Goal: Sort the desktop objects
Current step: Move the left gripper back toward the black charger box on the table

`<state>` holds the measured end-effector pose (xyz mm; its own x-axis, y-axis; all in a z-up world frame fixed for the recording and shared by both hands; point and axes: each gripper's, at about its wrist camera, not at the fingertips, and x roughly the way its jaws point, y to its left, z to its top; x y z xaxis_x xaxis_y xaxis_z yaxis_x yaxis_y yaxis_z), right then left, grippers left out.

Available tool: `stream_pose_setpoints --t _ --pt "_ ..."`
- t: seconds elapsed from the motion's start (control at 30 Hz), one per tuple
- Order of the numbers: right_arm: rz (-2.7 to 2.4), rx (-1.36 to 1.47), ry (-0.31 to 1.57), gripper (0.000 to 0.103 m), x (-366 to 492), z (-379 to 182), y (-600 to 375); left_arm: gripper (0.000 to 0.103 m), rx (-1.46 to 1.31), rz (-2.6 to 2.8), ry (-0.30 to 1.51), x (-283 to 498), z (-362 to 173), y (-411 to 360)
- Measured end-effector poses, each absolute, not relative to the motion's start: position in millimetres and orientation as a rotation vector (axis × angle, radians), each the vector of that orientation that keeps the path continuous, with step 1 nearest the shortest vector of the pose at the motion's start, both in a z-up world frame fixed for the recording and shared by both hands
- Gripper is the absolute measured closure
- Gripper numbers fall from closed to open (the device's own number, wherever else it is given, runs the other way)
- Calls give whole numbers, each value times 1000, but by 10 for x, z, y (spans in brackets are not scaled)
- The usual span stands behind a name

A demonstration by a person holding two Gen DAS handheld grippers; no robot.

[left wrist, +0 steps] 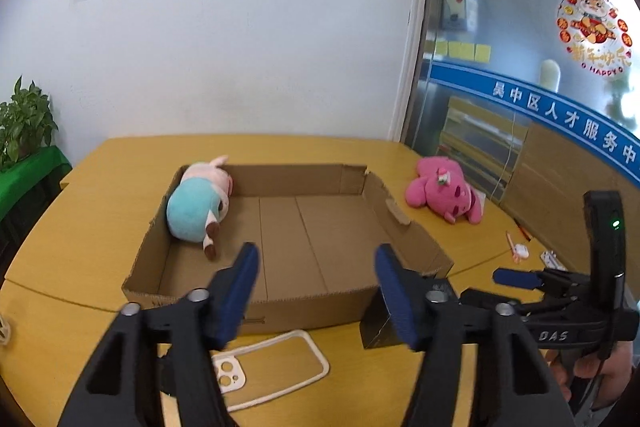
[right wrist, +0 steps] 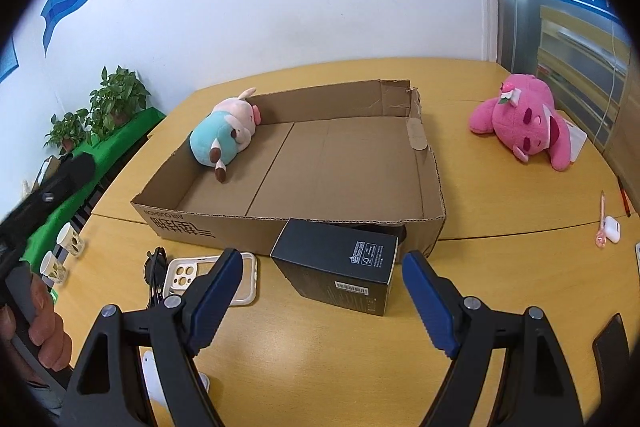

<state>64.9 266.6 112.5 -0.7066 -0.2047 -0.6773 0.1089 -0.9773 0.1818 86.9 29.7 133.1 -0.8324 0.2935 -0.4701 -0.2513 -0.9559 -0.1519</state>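
A shallow cardboard box (left wrist: 392, 215) (right wrist: 430, 163) lies open on the yellow table. A teal and pink plush pig (left wrist: 198, 205) (right wrist: 224, 135) lies inside at its far left corner. A pink plush toy (left wrist: 444, 193) (right wrist: 520, 125) lies on the table right of the box. A black carton (right wrist: 340, 267) (left wrist: 378, 327) stands against the box's front wall. A white phone case (left wrist: 272, 363) (right wrist: 180, 275) lies beside it. My left gripper (left wrist: 316, 291) is open and empty above the box's front edge. My right gripper (right wrist: 320, 301) is open and empty just before the black carton.
Black sunglasses (right wrist: 156, 271) lie left of the phone case. A white earbud case (right wrist: 612, 229) (left wrist: 520, 251) and a pink pen (right wrist: 601, 223) lie at the right. Two paper cups (right wrist: 70, 239) and potted plants (right wrist: 116, 99) stand at the left. A dark phone (right wrist: 614, 351) lies near right.
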Motion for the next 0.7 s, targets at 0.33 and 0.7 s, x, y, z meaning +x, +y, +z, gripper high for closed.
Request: stream_pose_setpoints --t 0.33,0.7 --pt "-2767 1053 -123 99 708 1098 2573 0 -680 2838 -122 943 1289 180" --pt "-2679 1209 -333 21 472 820 2936 0 -805 2712 -246 861 1029 119"
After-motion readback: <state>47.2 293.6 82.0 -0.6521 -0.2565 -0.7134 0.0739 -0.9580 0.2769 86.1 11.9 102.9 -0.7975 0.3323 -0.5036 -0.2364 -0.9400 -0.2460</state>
